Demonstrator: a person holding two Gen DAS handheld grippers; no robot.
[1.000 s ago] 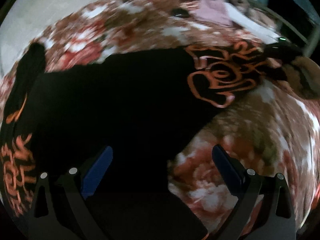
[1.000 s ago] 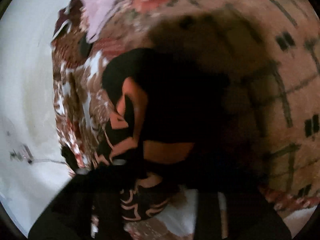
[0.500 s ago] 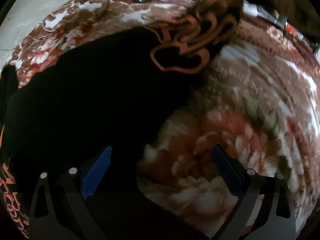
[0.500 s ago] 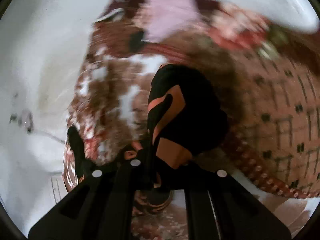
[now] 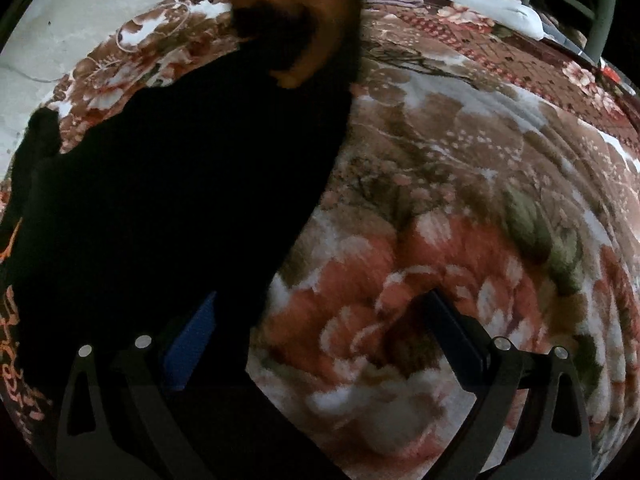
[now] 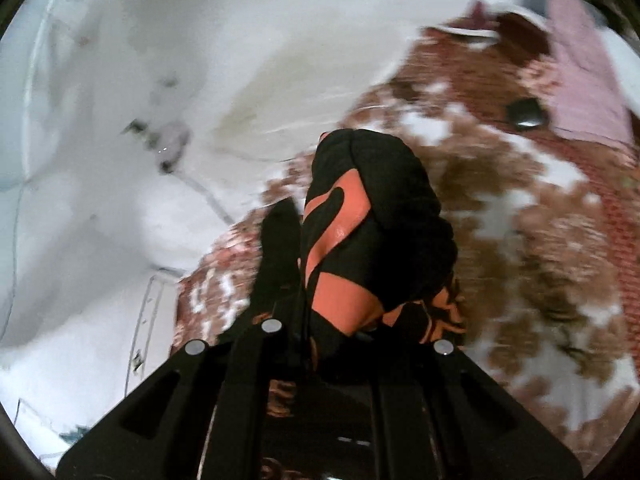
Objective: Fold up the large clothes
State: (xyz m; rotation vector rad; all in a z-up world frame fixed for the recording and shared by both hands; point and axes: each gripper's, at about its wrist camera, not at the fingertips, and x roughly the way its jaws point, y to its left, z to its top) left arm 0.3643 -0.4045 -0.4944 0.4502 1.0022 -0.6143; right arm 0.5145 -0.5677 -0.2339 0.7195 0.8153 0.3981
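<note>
A large black garment with orange print (image 5: pixel 168 200) lies spread on a floral blanket (image 5: pixel 460 208) on a bed. My left gripper (image 5: pixel 320 328) is open, low over the garment's right edge, its left finger over the black cloth and its right finger over the blanket. My right gripper (image 6: pixel 340 312) is shut on a bunched fold of the same garment (image 6: pixel 372 224) and holds it lifted above the blanket. In the left wrist view that lifted part (image 5: pixel 296 32) hangs blurred at the top.
A white wall (image 6: pixel 140 100) borders the bed on the left. A pink cloth (image 6: pixel 584 80) and a small dark object (image 6: pixel 524 112) lie at the head of the bed. A green metal bed frame (image 5: pixel 600 20) stands at the far right.
My right gripper has carried the gripped fold up and leftward over the garment. In the left wrist view the orange-printed part has swung from the right to the top centre.
</note>
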